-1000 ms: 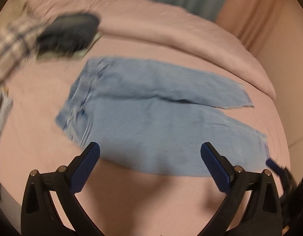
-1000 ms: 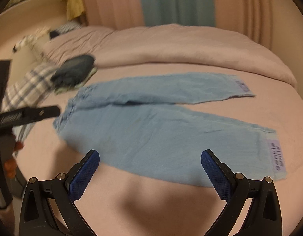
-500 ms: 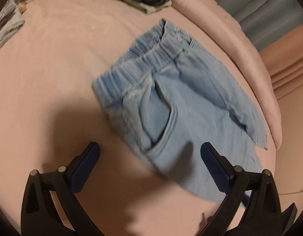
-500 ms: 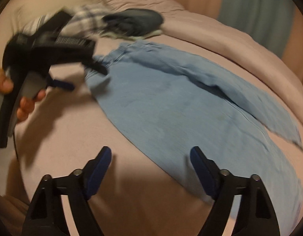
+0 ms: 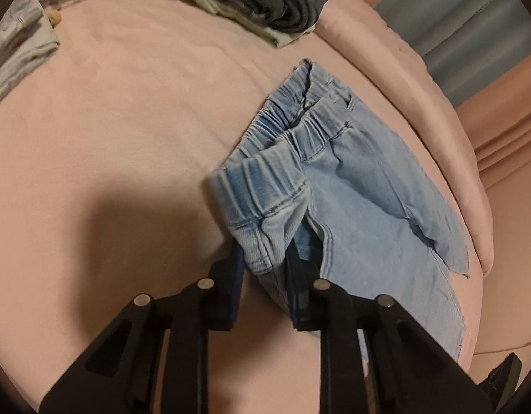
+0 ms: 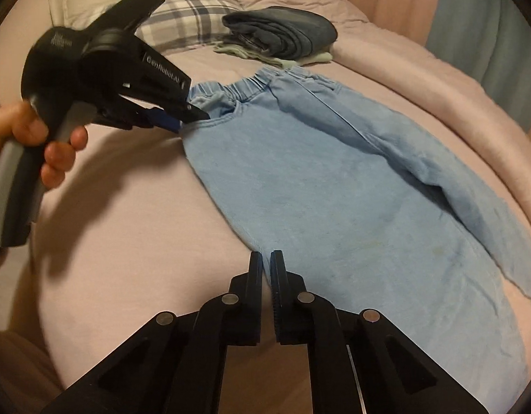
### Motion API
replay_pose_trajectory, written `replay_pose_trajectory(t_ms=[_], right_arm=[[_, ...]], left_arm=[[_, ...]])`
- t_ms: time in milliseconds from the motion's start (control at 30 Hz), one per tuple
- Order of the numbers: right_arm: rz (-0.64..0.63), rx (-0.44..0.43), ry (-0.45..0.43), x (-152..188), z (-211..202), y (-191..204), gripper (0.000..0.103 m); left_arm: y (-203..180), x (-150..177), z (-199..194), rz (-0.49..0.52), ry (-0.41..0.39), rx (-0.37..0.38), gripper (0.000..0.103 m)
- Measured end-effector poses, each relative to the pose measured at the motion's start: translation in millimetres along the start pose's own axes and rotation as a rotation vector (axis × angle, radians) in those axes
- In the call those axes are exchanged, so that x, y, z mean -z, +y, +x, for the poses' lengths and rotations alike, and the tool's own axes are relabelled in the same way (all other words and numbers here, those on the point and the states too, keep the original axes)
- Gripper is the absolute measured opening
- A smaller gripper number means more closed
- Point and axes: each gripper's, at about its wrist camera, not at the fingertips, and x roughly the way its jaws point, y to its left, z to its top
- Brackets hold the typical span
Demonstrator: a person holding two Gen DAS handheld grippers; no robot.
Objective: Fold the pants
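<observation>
1. The light-blue denim pants lie flat on the pink bed, waistband toward 11 o'clock in the right wrist view.
2. The left gripper has just closed its fingers on the waistband corner.
3. The right gripper has just closed on the near leg edge.
4. Lift both evenly; carry the near leg onto the far one.

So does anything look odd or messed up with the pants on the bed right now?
Mostly no. The light blue pants lie flat on the pink bed, but the far leg's hem looks frayed and ragged. The waistband corner is bunched only because the left hand-held gripper pinches it.
</observation>
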Motion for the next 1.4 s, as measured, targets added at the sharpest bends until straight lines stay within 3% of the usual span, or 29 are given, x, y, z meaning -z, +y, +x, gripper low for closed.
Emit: replay_pose_trajectory(t_ms=[67,133,233,333,367,433,567,667,700,733,800,900,1067,1167,1267,1400], right_arm=[[-0.003,-0.08,0.006,2,3,6,0.002],[-0.047,-0.077,0.03,7,9,17,0.002],[0.053,-0.162,-0.008,6,-8,7,0.006],[0.152,-0.129,-0.083,1,-35,-25,0.027],[0.184,-0.102,-0.093,1,-40,-37,0.04],[0.239,-0.036,-0.093,2,-44,-60,0.046],[0.334,0.067,-0.008,16,-31,-99,0.046],[0.35,0.066,0.132,42,-10,-102,0.046],[0.315,0.068,0.104,51,-15,-95,0.048],[0.289,0.058,0.109,54,-19,-92,0.048],[0.267,0.009,0.146,56,-24,-90,0.049],[0.286,-0.098,0.165,52,-33,-108,0.049],[0.28,-0.008,0.048,5,-28,-176,0.052],[0.265,0.014,0.002,-34,-10,-228,0.057],[0.201,0.1,0.043,-68,21,-265,0.057],[0.151,0.116,0.109,-97,59,-297,0.057]], left_arm=[[1,2,-2,0.012,0.001,-0.015,0.022],[3,2,0,0.012,0.023,-0.041,0.026],[-8,2,-16,0.097,-0.004,-0.078,0.033],[-33,4,-34,0.251,-0.092,-0.15,0.06],[-43,5,-37,0.289,-0.113,-0.134,0.068],[-58,7,-35,0.35,-0.121,-0.096,0.074],[-93,20,9,0.495,-0.036,-0.079,0.075],[-105,47,53,0.651,0.093,-0.147,0.074],[-105,58,53,0.72,0.066,-0.165,0.074],[-106,65,48,0.779,0.044,-0.153,0.074],[-101,64,42,0.814,0.091,-0.096,0.074],[-91,32,37,0.75,0.145,0.004,0.075],[-114,-42,46,0.747,0.024,-0.022,0.076],[-132,-82,71,0.771,0.002,-0.015,0.08],[-143,-131,117,0.785,0.04,-0.085,0.079],[-140,-174,156,0.808,0.113,-0.106,0.079]])
